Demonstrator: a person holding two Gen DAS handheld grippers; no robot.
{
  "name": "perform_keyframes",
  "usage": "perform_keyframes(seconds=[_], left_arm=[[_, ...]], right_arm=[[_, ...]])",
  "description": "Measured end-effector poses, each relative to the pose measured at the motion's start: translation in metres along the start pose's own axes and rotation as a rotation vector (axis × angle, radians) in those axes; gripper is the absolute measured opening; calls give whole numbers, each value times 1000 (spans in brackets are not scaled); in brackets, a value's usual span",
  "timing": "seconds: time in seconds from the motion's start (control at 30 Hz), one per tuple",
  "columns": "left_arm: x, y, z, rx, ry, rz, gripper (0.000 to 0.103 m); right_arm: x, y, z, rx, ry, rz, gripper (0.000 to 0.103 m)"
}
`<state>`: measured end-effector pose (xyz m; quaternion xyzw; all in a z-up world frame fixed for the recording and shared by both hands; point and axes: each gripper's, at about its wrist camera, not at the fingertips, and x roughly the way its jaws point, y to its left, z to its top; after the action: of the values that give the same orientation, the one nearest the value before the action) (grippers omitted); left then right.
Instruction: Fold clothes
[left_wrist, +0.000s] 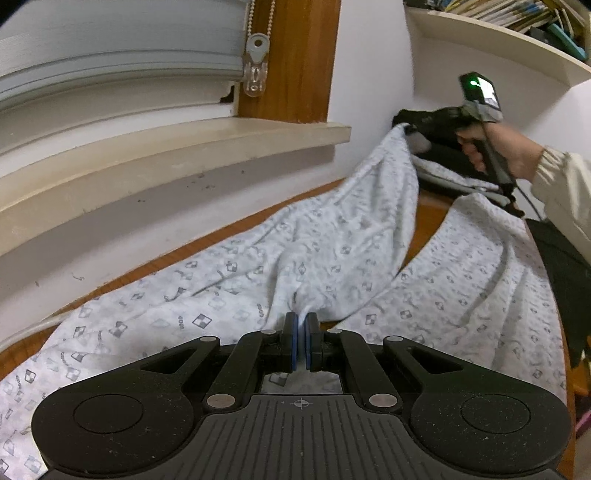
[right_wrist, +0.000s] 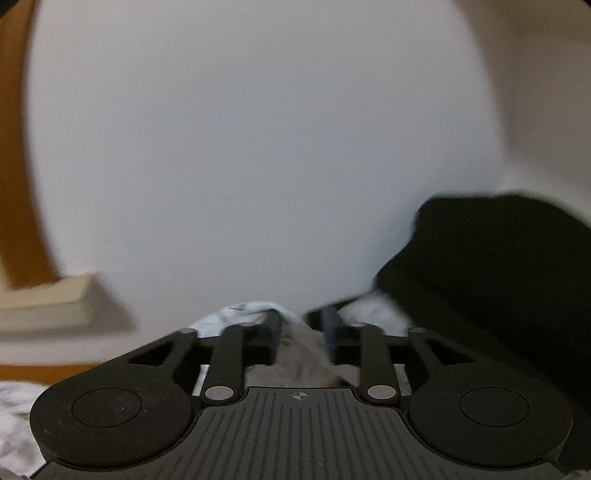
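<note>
Left wrist view: left gripper (left_wrist: 303, 326) has its jaws pinched tight on a fold of the patterned white garment (left_wrist: 332, 251), blue pads almost meeting with only cloth between them. Garment is spread across the wooden bench (left_wrist: 424, 225), running from near the camera up toward the far corner by the wall. Right gripper (left_wrist: 408, 129) is held by a person's hand (left_wrist: 495, 151) in a cream sleeve, at the garment's far raised end, lifting it off the bench beside a pile of dark clothes (left_wrist: 454, 162). Window sill (left_wrist: 184, 147) and blind on the left, shelf with books (left_wrist: 517, 40) top right. Right wrist view is motion-blurred: jaws partly open, white cloth bunched between them, can't tell if the pads actually press on it. Dark clothes to its right
</note>
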<state>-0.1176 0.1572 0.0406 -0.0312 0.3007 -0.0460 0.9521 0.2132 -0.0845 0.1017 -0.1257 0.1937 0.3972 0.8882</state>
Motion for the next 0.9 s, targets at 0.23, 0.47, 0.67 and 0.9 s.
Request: perform_keyframes(seconds=[0.23,0.47,0.67,0.9], left_arm=[[1,-6,-1,32,25,-33,16],[-1,-11,0,37,17,-50,17],[-1,-11,0,43,26,-81,17],[5,-14,-4,50,67,-103,16]], right_arm=[[-15,8,-28,-111,-32,-78,79],[-28,-6,-52,-32,35,66,79],[-31,24,-73,-66,86,202,78],[-22,49,-81,-92,120,279,78]])
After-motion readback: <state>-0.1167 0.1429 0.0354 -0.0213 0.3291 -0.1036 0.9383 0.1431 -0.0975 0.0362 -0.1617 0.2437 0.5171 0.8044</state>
